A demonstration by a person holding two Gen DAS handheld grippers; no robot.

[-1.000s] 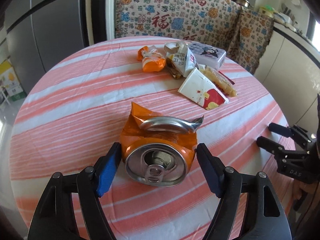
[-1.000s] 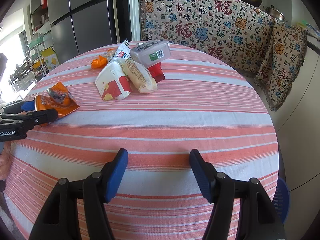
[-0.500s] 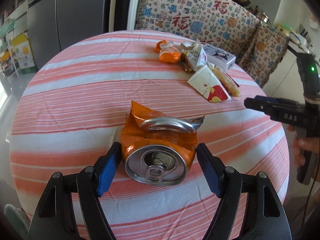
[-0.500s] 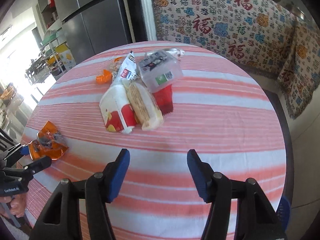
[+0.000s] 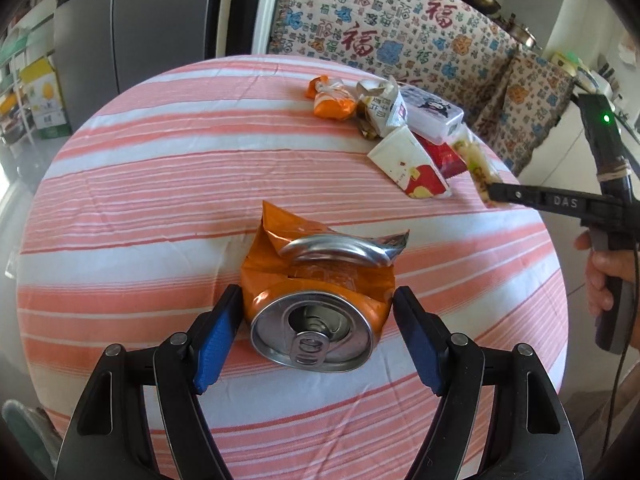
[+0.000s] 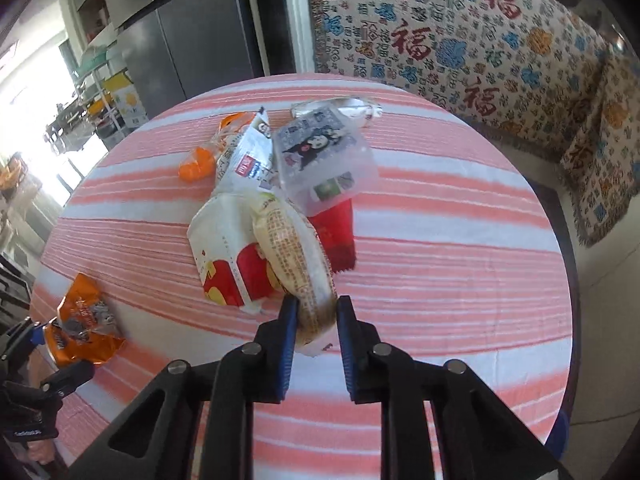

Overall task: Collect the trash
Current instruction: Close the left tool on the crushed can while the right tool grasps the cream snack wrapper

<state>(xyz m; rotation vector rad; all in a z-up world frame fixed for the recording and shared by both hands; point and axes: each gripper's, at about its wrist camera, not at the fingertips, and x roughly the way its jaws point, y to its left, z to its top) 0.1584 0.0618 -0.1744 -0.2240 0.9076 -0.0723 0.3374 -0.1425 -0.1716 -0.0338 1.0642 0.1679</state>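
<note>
My left gripper is shut on a crushed orange drink can, its blue pads against both sides; the can's silver top faces the camera. The can also shows in the right wrist view at the table's left edge. My right gripper is shut on the near end of a clear-wrapped pastry packet. The packet lies in a pile with a white and red paper carton, a red wrapper, a clear plastic box, a white snack bag and an orange wrapper.
The round table has a pink and white striped cloth. A patterned blanket covers furniture behind it. A grey fridge stands at the back left. The table edge drops off close on the right.
My right gripper has moved forward to the pile and closed on the pastry packet. My left gripper has stayed shut on the can, with its view shifted slightly.
</note>
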